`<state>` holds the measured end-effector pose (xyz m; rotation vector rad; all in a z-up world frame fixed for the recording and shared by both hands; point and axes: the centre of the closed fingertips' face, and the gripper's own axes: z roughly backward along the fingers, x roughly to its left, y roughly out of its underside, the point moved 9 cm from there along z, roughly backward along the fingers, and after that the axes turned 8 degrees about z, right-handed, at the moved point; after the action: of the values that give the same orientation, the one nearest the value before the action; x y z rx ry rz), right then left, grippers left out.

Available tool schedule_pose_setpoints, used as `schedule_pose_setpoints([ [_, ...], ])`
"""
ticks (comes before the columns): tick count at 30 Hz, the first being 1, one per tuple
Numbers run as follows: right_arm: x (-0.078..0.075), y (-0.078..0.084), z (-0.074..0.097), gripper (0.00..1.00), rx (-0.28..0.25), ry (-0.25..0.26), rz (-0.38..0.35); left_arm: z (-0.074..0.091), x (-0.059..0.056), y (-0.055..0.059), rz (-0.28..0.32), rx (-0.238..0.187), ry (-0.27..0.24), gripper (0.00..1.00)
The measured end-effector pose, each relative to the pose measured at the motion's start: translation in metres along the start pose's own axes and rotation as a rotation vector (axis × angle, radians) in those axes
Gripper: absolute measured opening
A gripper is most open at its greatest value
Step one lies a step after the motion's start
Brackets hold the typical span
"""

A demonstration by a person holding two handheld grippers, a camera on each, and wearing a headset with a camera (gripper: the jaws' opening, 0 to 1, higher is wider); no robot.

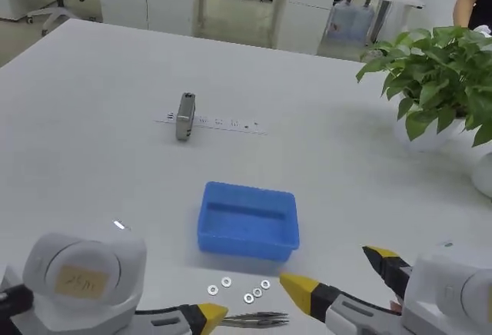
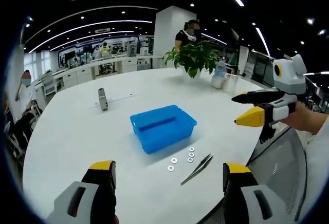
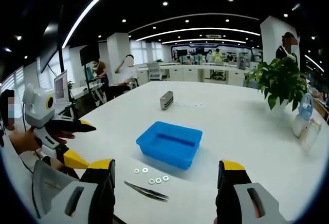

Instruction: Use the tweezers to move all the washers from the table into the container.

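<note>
The tweezers [image 1: 257,320] lie flat and untouched at the near edge of the white counter [image 1: 92,120], just beside five washers [image 1: 257,292] scattered in a loose cluster. The blue container [image 1: 246,244] sits just beyond the washers, open-topped and apparently empty, probably set there so that each carry is short. The left tongs [image 2: 168,166] and the right tongs [image 3: 165,164] both gape wide with nothing between their jaws. They hover on either side of the tweezers, presumably because the tool must be picked up before any washer can move.
</note>
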<state>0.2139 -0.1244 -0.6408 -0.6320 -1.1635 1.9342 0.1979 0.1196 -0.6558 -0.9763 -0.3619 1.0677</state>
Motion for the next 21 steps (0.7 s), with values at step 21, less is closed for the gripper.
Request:
schedule_pose_setpoints([
  [21, -0.004, 0.011, -0.021, 0.77, 0.085, 0.008, -0.03, -0.039, 0.011, 0.001, -0.1, 0.126, 0.153, 0.62],
])
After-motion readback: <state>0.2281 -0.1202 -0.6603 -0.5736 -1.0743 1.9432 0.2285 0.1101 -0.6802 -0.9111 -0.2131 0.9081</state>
